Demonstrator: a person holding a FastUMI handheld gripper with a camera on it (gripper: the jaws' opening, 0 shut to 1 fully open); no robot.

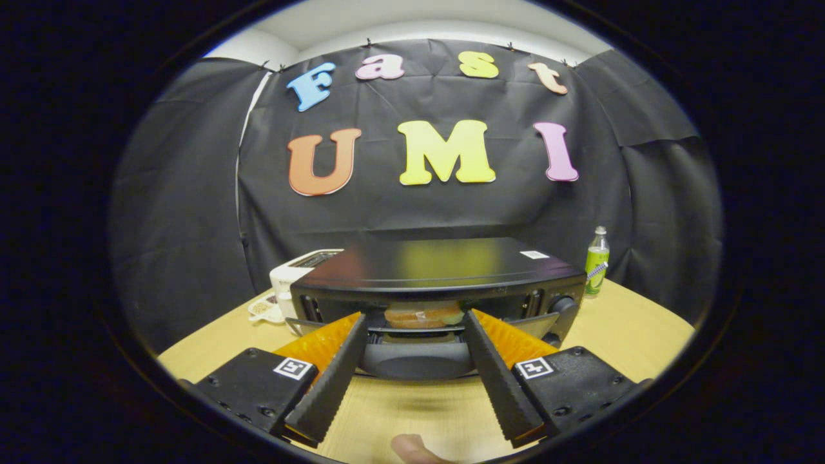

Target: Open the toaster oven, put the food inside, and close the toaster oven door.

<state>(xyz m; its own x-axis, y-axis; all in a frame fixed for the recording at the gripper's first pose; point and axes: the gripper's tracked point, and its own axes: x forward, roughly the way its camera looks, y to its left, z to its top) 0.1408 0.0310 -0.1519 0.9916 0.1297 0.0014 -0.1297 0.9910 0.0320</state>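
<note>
Black toaster oven [445, 274] holds food [422, 314]; jaws spread.

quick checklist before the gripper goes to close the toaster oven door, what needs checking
1. Food inside: ok. The sandwich sits in the cavity of the toaster oven, on the rack beyond the fingers.
2. Gripper free: ok. The gripper is open, nothing between its fingers.
3. Door position: not ok yet. The door hangs down open, just ahead, between the fingers.
4. Food clear of the door's swing: cannot tell; its depth on the rack is unclear from this angle.
5. Surroundings: ok. The green bottle and the white toaster stand apart, beside and behind the oven.
6. Door handle: cannot tell; the handle itself is not distinct.
</note>
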